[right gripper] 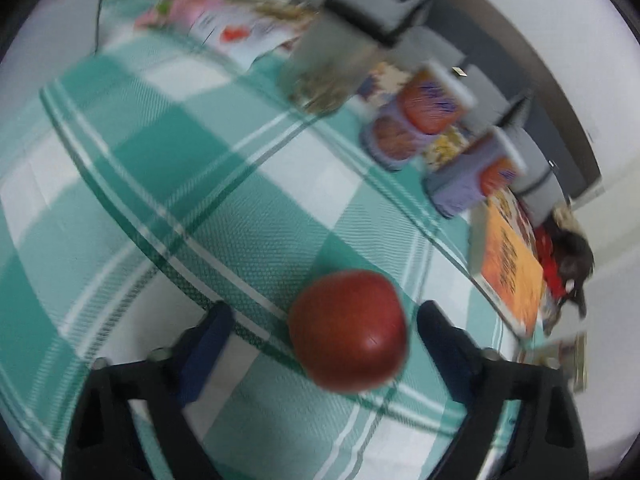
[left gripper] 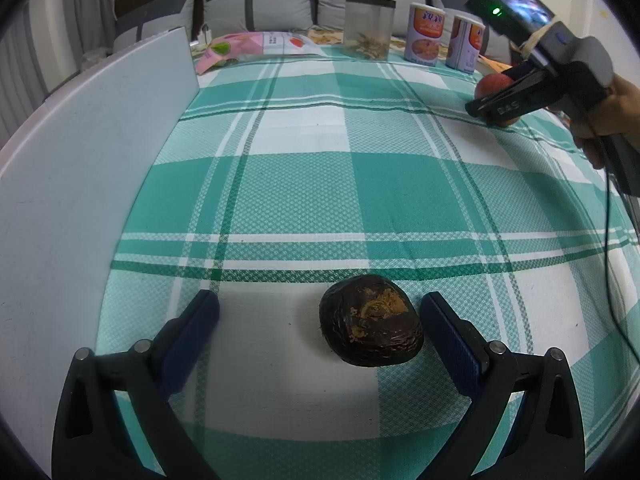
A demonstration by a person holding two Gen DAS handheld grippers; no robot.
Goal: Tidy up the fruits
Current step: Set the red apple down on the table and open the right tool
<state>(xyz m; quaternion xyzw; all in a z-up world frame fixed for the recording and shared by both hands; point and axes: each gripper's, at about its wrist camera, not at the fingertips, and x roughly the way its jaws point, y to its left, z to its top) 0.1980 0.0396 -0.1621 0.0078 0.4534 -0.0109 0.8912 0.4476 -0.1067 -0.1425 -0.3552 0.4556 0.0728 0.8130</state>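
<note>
- While the left gripper hangs low over the green and white checked tablecloth, a dark brown wrinkled round fruit lies on the cloth between its two blue pads.
- That brown fruit sits much nearer the right-hand pad, just beside it, and I cannot tell if they touch. The other pad is well apart from it. The left gripper is spread wide and grips nothing.
- Over on the far right side of the table, the right gripper has a round red apple between its fingers. Its picture is blurry. Gaps show on both sides of the apple, so the pads do not press it.
- From the left camera, a hand holds that right gripper, and the apple peeks out behind the black fingers.
- A tall white board stands along the left edge of the cloth.
- At the back edge stand a clear plastic jar, two printed tins and a flat pink packet.
- Near the apple, an orange box lies by the right edge.
- Between the two fruits, the middle of the cloth is wide and flat.
</note>
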